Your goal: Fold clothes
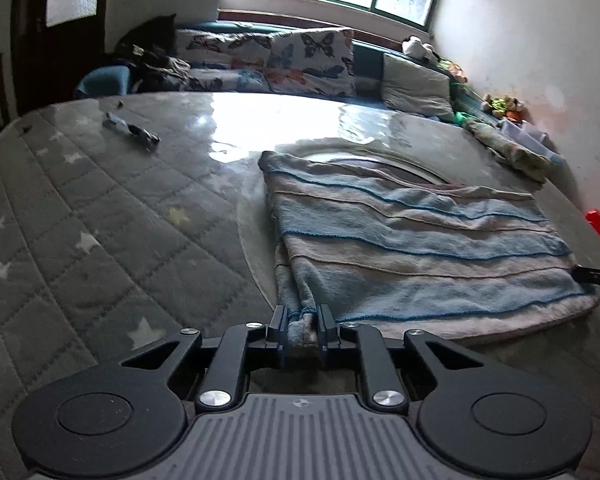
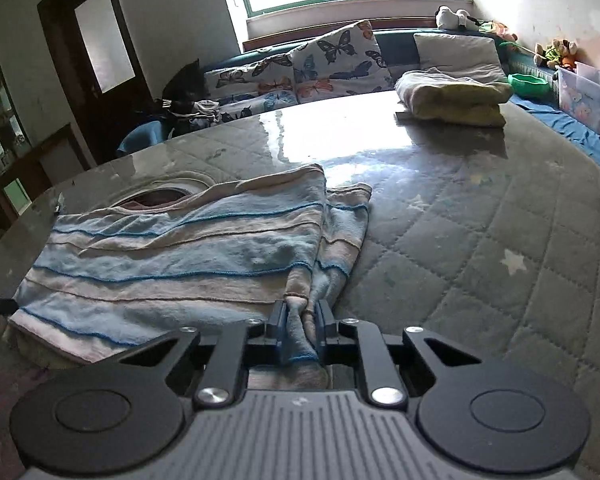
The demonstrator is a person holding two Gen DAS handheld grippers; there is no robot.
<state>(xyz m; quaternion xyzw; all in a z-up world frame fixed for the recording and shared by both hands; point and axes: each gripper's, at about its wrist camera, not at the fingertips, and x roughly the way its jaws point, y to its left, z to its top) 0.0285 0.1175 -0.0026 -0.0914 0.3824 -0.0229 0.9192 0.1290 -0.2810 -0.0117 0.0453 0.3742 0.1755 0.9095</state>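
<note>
Both black two-finger tongs sit low and level, pointing forward: the left tongs point(image 1: 303, 320) pinched tight on bunched cloth, the right tongs point(image 2: 302, 318) likewise clamped on a fold.

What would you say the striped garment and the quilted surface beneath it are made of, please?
The blue-and-white striped garment looks like soft, fuzzy fleece or terry knit: matte nap, limp folds, raised stitched ridges between the stripes. The grey quilted star-print surface looks like padded fabric under a clear glossy sheet, perhaps plastic or glass: the window glare mirrors on it. Both are guesses from looks alone.
</note>
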